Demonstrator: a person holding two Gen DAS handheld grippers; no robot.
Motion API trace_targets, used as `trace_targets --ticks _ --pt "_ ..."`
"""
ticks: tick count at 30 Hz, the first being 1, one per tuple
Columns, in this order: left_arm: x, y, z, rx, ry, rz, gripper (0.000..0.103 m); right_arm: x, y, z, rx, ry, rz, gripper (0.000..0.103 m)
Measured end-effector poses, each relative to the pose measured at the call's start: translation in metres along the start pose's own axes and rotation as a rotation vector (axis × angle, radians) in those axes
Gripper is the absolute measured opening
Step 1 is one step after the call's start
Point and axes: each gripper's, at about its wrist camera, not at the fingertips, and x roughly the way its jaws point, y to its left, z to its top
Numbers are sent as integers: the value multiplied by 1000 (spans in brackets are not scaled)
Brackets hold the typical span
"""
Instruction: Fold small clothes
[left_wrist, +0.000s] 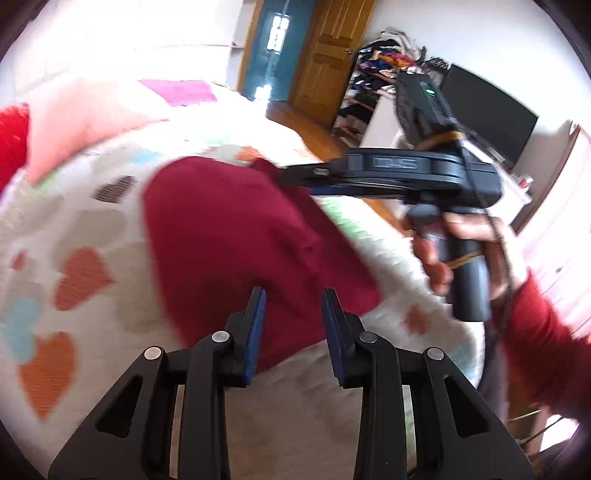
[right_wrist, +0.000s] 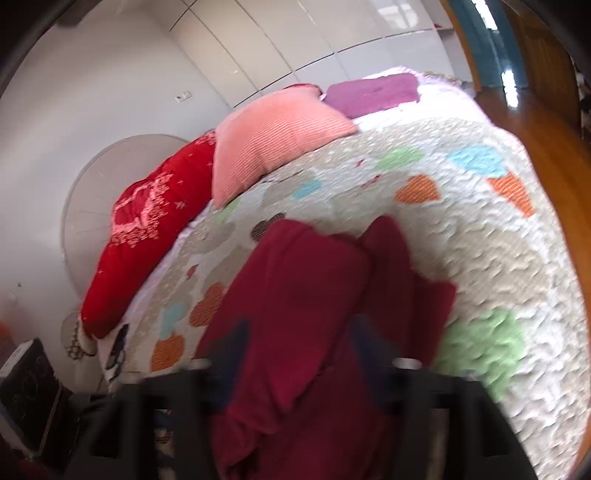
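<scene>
Your dark red garment (left_wrist: 229, 236) lies spread and partly doubled over on the heart-patterned quilt (left_wrist: 85, 280) of the bed, its near edge running in between the blue-padded fingers of your left gripper (left_wrist: 293, 332). That gripper's jaws stand narrowly apart with the cloth lying under and between them; the pads (left_wrist: 256, 325) do not visibly press on it. In the left wrist view your right gripper (left_wrist: 295, 177) reaches in from the right, level over the quilt, its tips at the garment's far corner; your hand (left_wrist: 465, 251), in a red sleeve (left_wrist: 543, 332), grips the handle. In the right wrist view the same gripper (right_wrist: 295, 343) is badly blurred: its two dark fingers (right_wrist: 232, 347) sit well apart on either side of a hanging fold of the red cloth (right_wrist: 306, 295), and the fabric appears loose between them rather than pinched, though the blur leaves contact hard to judge. At the head of the bed rest a red embroidered pillow (right_wrist: 147, 229), a pink ribbed cushion (right_wrist: 266, 140) and a purple cushion (right_wrist: 369, 94), touching one another in a row. Beyond the bed, an open shelf unit (left_wrist: 373, 85) holds piled clothes, with more heaped on top, beside a wooden door (left_wrist: 328, 48).
</scene>
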Motion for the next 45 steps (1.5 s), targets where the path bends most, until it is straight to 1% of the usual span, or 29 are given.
trace_targets --ticks 1,3,4,5,7,8,9,10,11,12,16,17,19,21,22,24,25,27,28,29,30,31,33,34,35,37,39,41,45 --pt "2 7 0 8 -1 45 30 5 2 -3 6 12 12 70" --pt "8 17 -1 -8 19 105 30 20 2 -7 19 49 -15 70" --pt "15 23 -6 -35 34 114 30 28 -1 -10 38 65 -40 70" --pt "21 27 -8 -58 41 106 30 36 -4 -13 61 83 -44 70" --pt "34 35 -14 -106 59 89 30 51 -10 -21 104 107 -9 70" --pt "29 42 -20 -118 61 88 30 56 -8 -23 102 99 -5 66" --pt "27 43 -21 -126 61 88 30 57 -3 -24 77 84 -21 48" --pt "27 43 -19 -130 60 86 30 57 3 -22 43 73 -29 36" --pt "24 42 -20 -129 57 86 30 54 6 -20 26 62 -28 29" --pt "22 38 -15 -122 45 86 30 47 9 -17 12 42 -33 26" --pt "6 42 -14 -97 2 66 30 3 21 -10 -62 -37 -74 25" --pt "3 42 -15 -94 0 64 30 -4 19 -11 -71 -36 -96 25" --pt "13 41 -17 -89 23 62 30 -1 9 -15 -79 -6 -183 25" --pt "24 36 -19 -91 49 57 30 15 0 -19 -102 45 -312 25" --pt "27 34 -19 -87 48 62 30 21 -5 -21 -99 59 -336 25" --pt "26 28 -19 -68 48 90 30 15 -7 -21 -80 52 -309 25" --pt "24 26 -21 -66 47 96 30 10 -2 -19 -91 40 -314 25" --pt "25 27 -21 -74 55 104 30 -8 10 -14 -115 -36 -362 29" --pt "28 29 -21 -78 65 108 30 -15 14 -10 -125 -66 -375 29" --pt "29 29 -22 -81 69 109 30 -23 22 -5 -138 -97 -361 29" --pt "29 29 -23 -83 72 110 30 -25 27 -2 -143 -106 -336 29" --pt "29 29 -23 -83 73 113 30 -24 33 1 -148 -108 -288 29" --pt "28 28 -24 -83 72 118 30 -8 39 7 -162 -65 -231 29" --pt "28 28 -24 -87 72 120 30 2 39 7 -172 -43 -243 29" --pt "27 28 -24 -90 72 120 30 18 37 7 -185 -12 -300 29" --pt "27 29 -24 -93 71 121 33 44 24 8 -177 35 -379 29" --pt "27 28 -23 -93 65 127 33 62 7 7 -144 57 -382 27" --pt "27 28 -23 -94 74 130 33 60 6 9 -131 51 -370 27" --pt "28 30 -25 -103 80 131 33 26 26 2 -157 40 -326 28"
